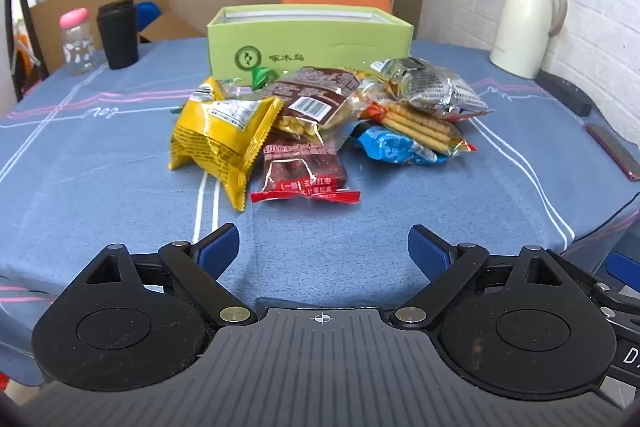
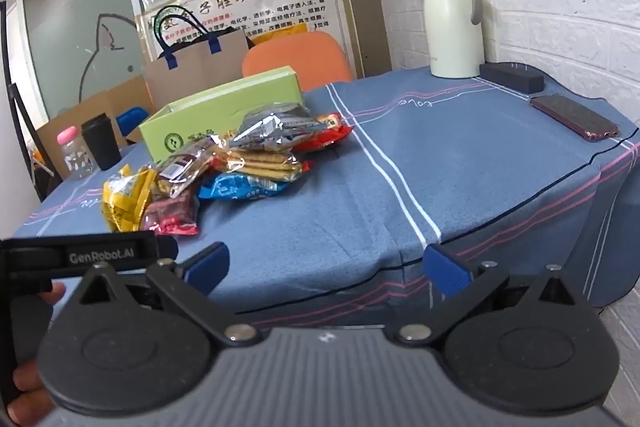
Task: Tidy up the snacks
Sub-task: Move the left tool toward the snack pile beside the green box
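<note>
A: What sits on the tabletop [image 1: 100, 167], left to right?

B: A pink-capped bottle [image 1: 76, 41], a black cup [image 1: 117, 34], then the snack heap: yellow packet [image 1: 218, 139], red date packet [image 1: 304, 173], biscuit sticks [image 1: 416, 125], silver packet [image 1: 436, 87]. The heap lies just in front of the open green box [image 1: 310, 45]. Further right stand a white jug [image 1: 526, 23] and a phone [image 2: 576, 117].

A: And the tongs?

B: The left tongs [image 1: 323, 247] are spread wide, gripping nothing, near the date packet. The right tongs [image 2: 326, 267] are released too, over the tabletop's edge.

Snack pile [image 2: 224, 163] beside green box [image 2: 224, 107]
</note>
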`<state>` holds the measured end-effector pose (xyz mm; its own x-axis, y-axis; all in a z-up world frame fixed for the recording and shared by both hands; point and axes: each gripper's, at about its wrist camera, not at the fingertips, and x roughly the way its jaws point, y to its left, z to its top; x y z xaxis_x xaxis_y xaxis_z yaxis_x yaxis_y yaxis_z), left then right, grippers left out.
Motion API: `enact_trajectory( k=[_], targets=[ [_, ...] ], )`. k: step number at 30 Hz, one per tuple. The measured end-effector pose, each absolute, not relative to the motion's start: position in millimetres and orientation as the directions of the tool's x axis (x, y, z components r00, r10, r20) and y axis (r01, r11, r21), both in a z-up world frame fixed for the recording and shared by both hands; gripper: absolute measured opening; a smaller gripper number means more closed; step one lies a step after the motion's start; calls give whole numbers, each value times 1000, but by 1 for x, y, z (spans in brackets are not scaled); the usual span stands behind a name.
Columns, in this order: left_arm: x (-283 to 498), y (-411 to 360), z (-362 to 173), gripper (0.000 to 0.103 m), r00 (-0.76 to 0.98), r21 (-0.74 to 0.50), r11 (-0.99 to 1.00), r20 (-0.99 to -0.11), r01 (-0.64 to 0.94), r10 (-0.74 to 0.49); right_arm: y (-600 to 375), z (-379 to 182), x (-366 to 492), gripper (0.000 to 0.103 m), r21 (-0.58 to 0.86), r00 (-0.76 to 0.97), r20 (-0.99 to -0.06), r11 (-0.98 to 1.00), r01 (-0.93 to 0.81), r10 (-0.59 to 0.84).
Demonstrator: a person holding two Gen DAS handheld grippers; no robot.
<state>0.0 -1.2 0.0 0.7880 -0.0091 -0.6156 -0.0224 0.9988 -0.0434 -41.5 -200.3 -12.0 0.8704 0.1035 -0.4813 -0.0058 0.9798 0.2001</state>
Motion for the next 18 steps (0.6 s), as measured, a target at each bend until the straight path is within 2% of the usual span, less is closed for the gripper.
enact_trajectory(
  k=[3, 8, 9, 18],
  targets=[
    [-4, 5, 3, 81, 793, -82, 997, -608, -13, -40, -203, -13, -42, 102, 214, 869, -486, 977, 13, 94],
    [1, 4, 3, 81, 779, -79, 997, -626, -18, -35, -209, -15, -39, 102, 235, 860, -502, 971, 41, 85],
    [0, 5, 2, 81, 780, -87, 996, -625, -17, -41, -205, -11, -39, 102, 192, 865, -497, 981, 25, 75],
    [0, 6, 2, 82, 779, -103, 995, -624, -6, -59, -205, -12, -40, 102, 182, 866, -494, 983, 14, 79]
  ],
)
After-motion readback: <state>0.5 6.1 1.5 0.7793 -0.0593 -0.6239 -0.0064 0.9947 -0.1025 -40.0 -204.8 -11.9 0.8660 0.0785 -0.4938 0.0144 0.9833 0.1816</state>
